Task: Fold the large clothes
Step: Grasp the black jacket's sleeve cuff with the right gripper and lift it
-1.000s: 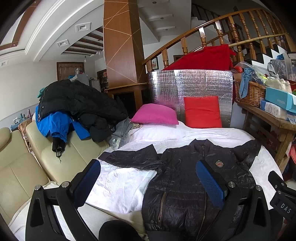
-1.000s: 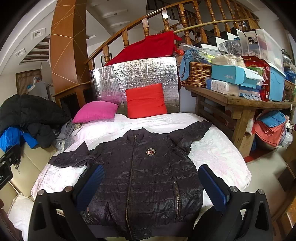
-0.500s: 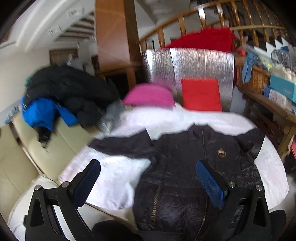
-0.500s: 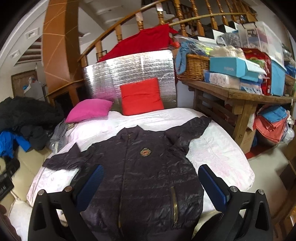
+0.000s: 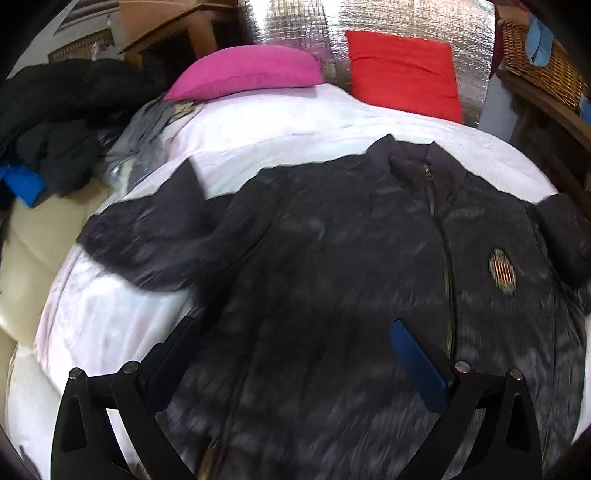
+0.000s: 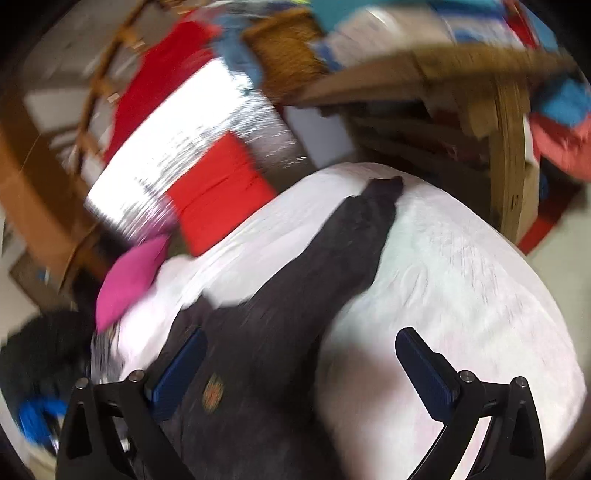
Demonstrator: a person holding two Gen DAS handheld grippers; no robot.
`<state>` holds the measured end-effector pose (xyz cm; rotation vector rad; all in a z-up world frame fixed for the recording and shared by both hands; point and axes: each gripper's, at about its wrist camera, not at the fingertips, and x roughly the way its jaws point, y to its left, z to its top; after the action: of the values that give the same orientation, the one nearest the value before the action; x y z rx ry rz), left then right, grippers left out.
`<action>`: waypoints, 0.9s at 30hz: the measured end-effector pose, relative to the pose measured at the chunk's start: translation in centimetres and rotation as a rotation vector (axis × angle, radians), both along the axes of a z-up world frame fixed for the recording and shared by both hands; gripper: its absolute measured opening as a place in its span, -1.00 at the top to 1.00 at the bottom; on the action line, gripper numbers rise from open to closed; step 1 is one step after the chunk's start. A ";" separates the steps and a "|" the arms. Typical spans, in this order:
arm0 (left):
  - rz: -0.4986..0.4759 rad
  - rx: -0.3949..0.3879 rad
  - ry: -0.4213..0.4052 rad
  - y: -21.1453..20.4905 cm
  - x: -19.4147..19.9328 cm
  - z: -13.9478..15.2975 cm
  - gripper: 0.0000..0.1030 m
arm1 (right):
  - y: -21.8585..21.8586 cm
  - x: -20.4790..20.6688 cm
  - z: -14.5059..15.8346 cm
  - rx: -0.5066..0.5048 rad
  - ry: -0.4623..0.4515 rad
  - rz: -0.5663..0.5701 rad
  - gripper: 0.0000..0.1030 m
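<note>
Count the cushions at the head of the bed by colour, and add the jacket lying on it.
Pink cushion: 1
Red cushion: 1
Dark jacket, spread flat on the white bed cover: 1
Total: 3

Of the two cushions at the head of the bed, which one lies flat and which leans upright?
The pink cushion lies flat on the white bedcover. The red cushion leans upright against the silver foil panel.

Both hand-held grippers (image 5: 295, 354) (image 6: 299, 354) wide apart, empty.
</note>
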<state>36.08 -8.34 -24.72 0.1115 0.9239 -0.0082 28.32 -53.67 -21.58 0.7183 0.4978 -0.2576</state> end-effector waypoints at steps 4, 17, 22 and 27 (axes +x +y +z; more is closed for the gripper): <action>-0.046 0.016 -0.041 -1.7 0.7 -1.4 -0.99 | -6.3 5.3 -3.6 0.124 0.033 -0.057 -1.00; -0.080 0.076 -0.028 -2.4 2.2 -2.9 -0.99 | -14.5 16.5 -10.3 0.349 -0.005 -0.146 0.27; -0.034 0.052 -0.043 -1.2 2.5 -2.4 -0.99 | -12.1 16.7 -8.7 0.291 -0.008 -0.108 0.73; 0.020 0.011 -0.054 0.9 2.9 -1.5 -0.99 | -6.1 13.9 -2.5 0.195 -0.139 0.000 0.73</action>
<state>38.95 -7.43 -26.26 0.1122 0.8714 0.0188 42.24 -59.76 -24.12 0.9197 0.3938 -0.1585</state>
